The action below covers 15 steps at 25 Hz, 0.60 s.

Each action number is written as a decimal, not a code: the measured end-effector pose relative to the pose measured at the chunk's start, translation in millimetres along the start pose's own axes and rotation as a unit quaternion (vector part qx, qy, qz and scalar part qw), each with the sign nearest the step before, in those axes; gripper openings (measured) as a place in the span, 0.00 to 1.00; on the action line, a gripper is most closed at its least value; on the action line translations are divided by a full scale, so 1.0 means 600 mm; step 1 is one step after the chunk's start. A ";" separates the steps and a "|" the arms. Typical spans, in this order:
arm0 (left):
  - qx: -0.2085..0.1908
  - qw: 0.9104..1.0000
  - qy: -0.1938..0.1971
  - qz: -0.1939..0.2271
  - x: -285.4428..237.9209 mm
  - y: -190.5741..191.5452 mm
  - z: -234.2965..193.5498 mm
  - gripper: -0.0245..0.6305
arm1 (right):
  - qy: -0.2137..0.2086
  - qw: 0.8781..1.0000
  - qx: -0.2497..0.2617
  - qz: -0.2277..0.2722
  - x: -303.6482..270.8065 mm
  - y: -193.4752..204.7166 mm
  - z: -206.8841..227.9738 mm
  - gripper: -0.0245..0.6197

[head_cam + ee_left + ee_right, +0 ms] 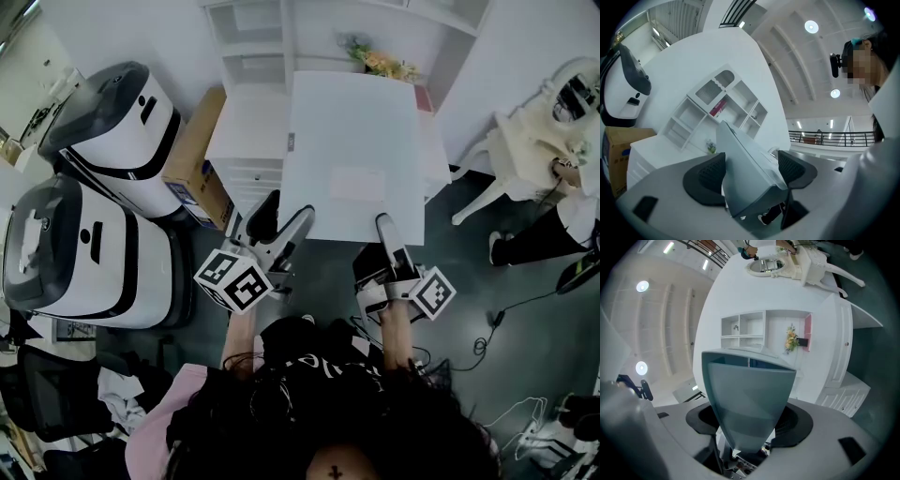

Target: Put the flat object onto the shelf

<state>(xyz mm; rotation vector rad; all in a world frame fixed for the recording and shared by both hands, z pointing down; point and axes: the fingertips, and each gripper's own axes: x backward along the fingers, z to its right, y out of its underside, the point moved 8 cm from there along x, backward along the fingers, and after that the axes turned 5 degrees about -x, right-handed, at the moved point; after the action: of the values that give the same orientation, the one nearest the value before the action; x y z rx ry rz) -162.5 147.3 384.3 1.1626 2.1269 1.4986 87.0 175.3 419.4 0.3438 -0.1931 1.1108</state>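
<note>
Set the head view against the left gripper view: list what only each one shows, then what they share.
Head view only: the right gripper clamped on the flat white panel, and loose cables. Left gripper view only: round ceiling lights and a balcony railing. Both: the panel, the white cubby shelf, the brown cardboard box.

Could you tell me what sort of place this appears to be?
Probably a lab or studio hall staged as a home: a white cubby shelf unit with yellow flowers, two bulky white-and-black machines beside it, loose cables on the dark floor, and a railed mezzanine.
</note>
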 end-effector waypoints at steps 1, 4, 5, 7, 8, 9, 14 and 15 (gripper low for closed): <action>0.003 1.000 0.001 -0.002 -0.002 -0.002 -0.007 0.59 | 0.003 1.000 -0.001 0.003 -0.005 0.003 0.003 0.50; 0.016 1.000 -0.002 -0.004 -0.011 -0.010 -0.025 0.59 | 0.011 1.000 -0.006 0.006 -0.020 0.006 0.012 0.50; 0.018 1.000 -0.002 -0.003 -0.017 -0.013 -0.031 0.59 | 0.012 1.000 -0.008 0.006 -0.027 0.004 0.015 0.50; 0.015 1.000 0.005 0.000 -0.030 -0.017 -0.042 0.59 | 0.012 1.000 -0.011 0.005 -0.040 -0.003 0.021 0.50; 0.012 1.000 0.010 0.001 -0.039 -0.017 -0.048 0.59 | 0.012 1.000 -0.011 0.006 -0.046 -0.008 0.024 0.50; 0.011 1.000 0.014 0.003 -0.048 -0.018 -0.053 0.59 | 0.011 1.000 -0.011 0.006 -0.054 -0.014 0.027 0.50; 0.012 1.000 -0.003 -0.001 -0.121 -0.016 -0.089 0.59 | 0.008 1.000 -0.019 0.000 -0.116 -0.071 0.065 0.50; 0.011 1.000 -0.005 0.000 -0.140 -0.014 -0.097 0.59 | 0.008 1.000 -0.022 -0.002 -0.130 -0.087 0.076 0.50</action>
<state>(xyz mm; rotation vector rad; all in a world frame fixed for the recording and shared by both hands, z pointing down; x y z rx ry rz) -150.0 45.6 384.2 1.1744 2.1414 1.4700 100.9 72.3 427.6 0.2972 -0.2026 1.1028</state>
